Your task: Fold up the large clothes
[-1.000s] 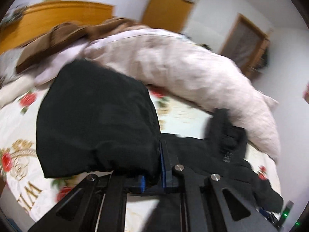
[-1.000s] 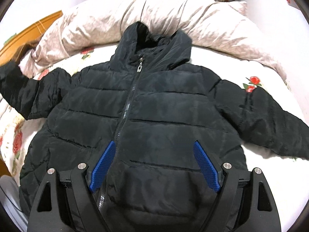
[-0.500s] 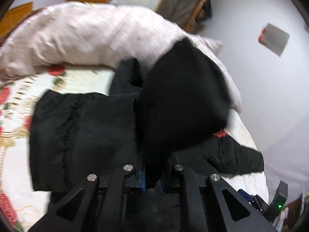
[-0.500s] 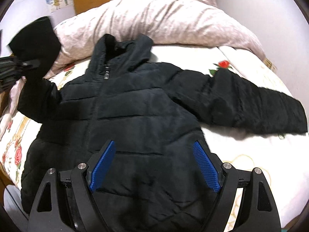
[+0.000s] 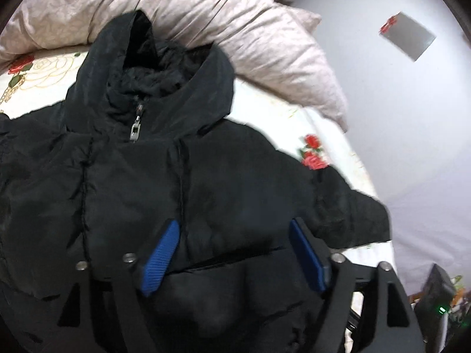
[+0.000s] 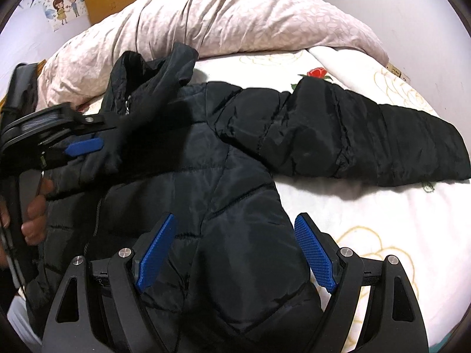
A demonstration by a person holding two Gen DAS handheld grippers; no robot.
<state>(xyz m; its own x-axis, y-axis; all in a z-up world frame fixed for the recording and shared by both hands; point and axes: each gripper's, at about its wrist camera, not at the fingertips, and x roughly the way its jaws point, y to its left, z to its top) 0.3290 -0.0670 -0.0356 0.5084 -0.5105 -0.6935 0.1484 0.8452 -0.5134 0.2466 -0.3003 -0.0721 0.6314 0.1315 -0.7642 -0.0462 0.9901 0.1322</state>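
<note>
Ahead of the left gripper [image 5: 232,253], in its own wrist view, the black jacket [image 5: 182,182] lay front-up on the flowered bed sheet [image 5: 329,123], its hood [image 5: 153,58] toward the pink duvet [image 5: 235,20] and its zipper pull [image 5: 134,131] up near the collar. That gripper stood with its blue pads spread wide and nothing between them, hovering over the chest of the jacket. One sleeve [image 5: 347,211] ran off to the right of the tool, its cuff near the bed edge. From the right wrist view, the right gripper [image 6: 235,250] also stood spread and empty, low over the jacket's lower body, with the hem closest to it. The outstretched sleeve [image 6: 368,144] lay flat on the sheet, its long axis running from the shoulder out to the right, across the tool's line of sight and some way beyond its right finger. The left gripper appeared at the left edge of this view, over the far side of the jacket by the collar, so the right gripper looked to be the nearer one to that sleeve. Folding it in would probably call for a reach forward and right to the cuff, then a sweep back across the chest.
</note>
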